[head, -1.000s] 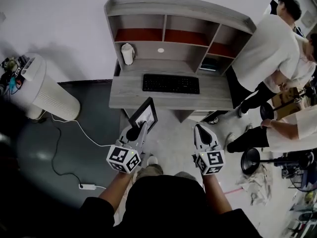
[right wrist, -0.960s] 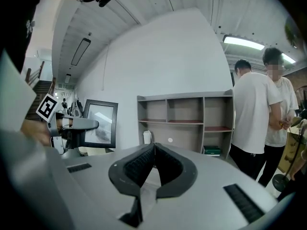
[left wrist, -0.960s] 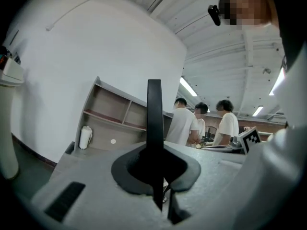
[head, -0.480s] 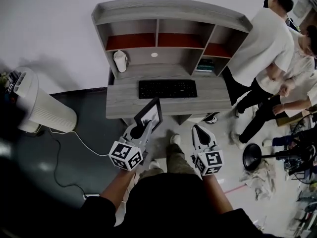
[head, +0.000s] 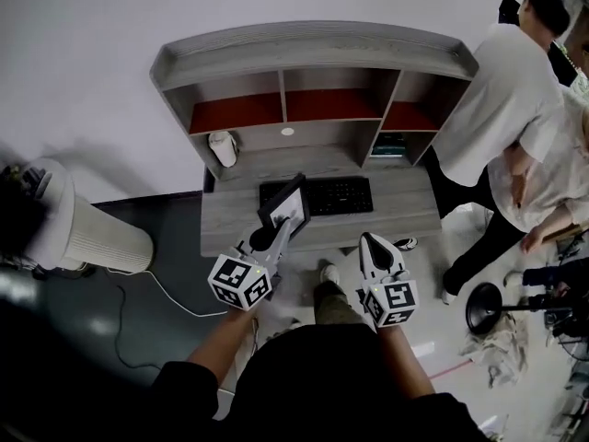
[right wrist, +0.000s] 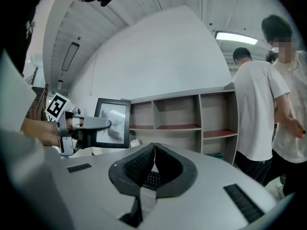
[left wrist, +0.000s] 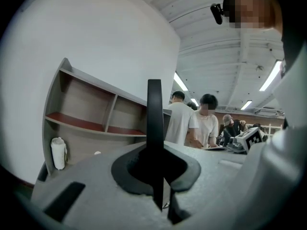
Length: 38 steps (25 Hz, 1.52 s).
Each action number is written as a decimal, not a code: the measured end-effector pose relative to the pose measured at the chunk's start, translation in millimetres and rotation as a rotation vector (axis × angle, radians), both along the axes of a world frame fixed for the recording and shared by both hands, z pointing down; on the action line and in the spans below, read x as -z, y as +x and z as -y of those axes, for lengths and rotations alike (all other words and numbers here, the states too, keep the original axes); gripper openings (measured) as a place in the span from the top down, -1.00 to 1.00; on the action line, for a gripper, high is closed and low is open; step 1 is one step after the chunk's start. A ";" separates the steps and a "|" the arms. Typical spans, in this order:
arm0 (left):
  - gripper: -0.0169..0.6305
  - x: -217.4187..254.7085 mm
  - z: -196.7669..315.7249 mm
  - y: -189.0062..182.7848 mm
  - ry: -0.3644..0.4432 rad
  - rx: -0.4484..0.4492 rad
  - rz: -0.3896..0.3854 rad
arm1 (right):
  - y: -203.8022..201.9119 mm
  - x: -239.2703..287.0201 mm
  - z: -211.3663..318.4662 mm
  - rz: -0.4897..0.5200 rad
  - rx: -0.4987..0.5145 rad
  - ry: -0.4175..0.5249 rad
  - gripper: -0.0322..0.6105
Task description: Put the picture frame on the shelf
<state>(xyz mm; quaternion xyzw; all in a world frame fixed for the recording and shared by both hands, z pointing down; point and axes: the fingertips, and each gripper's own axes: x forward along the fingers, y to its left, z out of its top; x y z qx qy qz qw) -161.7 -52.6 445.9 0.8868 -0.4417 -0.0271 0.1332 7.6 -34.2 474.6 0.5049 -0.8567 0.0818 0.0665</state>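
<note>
**Picture frame gripped in the left fingers, over the front of the surface**

Head view: The left gripper (head: 276,232) holds the picture frame (head: 285,207) by its lower edge. The frame is lifted clear and tilted, and it covers the left end of the keyboard (head: 333,194). That keyboard lies in the middle of the grey surface (head: 230,226). The right gripper (head: 372,241) hangs beside the left one, off the front edge, and carries nothing. The shelf (head: 313,46) rises from the back edge, its compartments floored in red. A white jar (head: 222,147) stands at the back left corner. Two people (head: 504,99) stand past the right edge, and a white ribbed cylinder (head: 92,235) stands on the floor to the left.

Left gripper view: The fingers (left wrist: 128,169) are closed on the frame (left wrist: 155,119), which shows edge-on as a thin black upright strip. The shelf (left wrist: 96,121) and the jar (left wrist: 58,153) lie behind it on the left, and people (left wrist: 183,123) on the right.

Right gripper view: The fingers (right wrist: 139,166) are pressed together with nothing between them. Below their tips a bit of the keyboard (right wrist: 152,179) shows. To the left, the left gripper (right wrist: 92,124) holds the frame (right wrist: 114,123) up with its glass facing this camera, in front of the left end of the shelf (right wrist: 184,113). A person (right wrist: 256,116) in a white shirt stands at the right.
</note>
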 end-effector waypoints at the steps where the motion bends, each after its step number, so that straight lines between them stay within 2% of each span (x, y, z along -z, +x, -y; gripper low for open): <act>1: 0.87 -0.6 16.0 2.3 0.003 0.002 0.006 | 2.6 2.5 15.3 0.002 -0.007 0.009 0.86; 5: 0.87 -8.1 72.9 19.2 -0.011 -0.007 0.016 | 15.5 11.5 74.1 0.004 -0.025 0.041 0.86; 15: 0.87 5.5 190.0 74.3 -0.021 -0.047 0.046 | 49.0 13.8 180.6 0.026 0.006 0.013 0.86; 22: 0.87 14.2 265.3 91.9 0.028 -0.042 0.049 | 68.6 0.1 243.3 0.041 0.050 0.013 0.86; 25: 0.87 13.4 289.3 96.4 0.011 -0.070 0.066 | 64.3 -1.1 259.1 0.033 0.084 0.016 0.86; 27: 0.87 13.8 304.4 100.5 0.004 -0.122 0.084 | 64.5 3.0 265.1 0.043 0.083 0.025 0.86; 31: 0.87 13.9 325.4 111.3 0.006 -0.215 0.097 | 77.0 6.6 276.1 0.061 0.041 0.033 0.86; 38: 0.87 -0.8 348.6 127.3 -0.037 -0.277 0.069 | 85.9 9.9 281.8 0.070 -0.026 0.024 0.86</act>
